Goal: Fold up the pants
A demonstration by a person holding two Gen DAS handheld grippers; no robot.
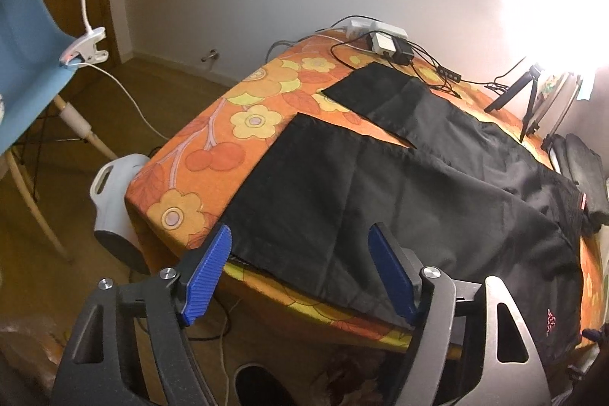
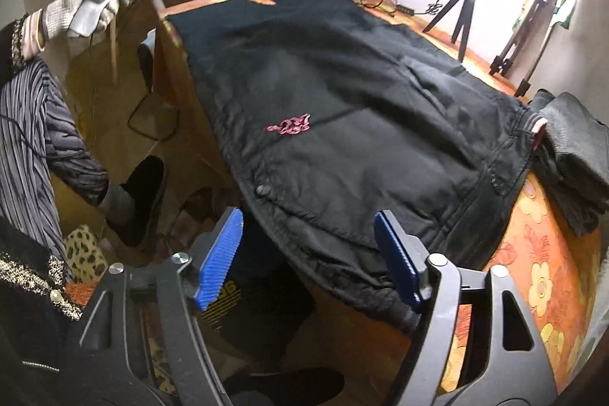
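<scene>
Pants [image 1: 399,177] are lying spread flat over the flowered tablecloth [image 1: 243,109], black, with the near leg's hem edge sitting just ahead of the left gripper [image 1: 300,269], whose blue pads are standing wide apart and gripping nothing. Just ahead of the right gripper [image 2: 308,253], likewise splayed and empty, the waist end with its pink logo [image 2: 288,124] is drooping over the table edge. Farther off, beyond both legs, a power strip [image 1: 377,29] and tripod [image 1: 521,94] are standing near the wall.

Matt black cloth pants [image 1: 399,185], ribbed blue plastic pads [image 1: 207,276], floral tablecloth [image 1: 213,139]
</scene>
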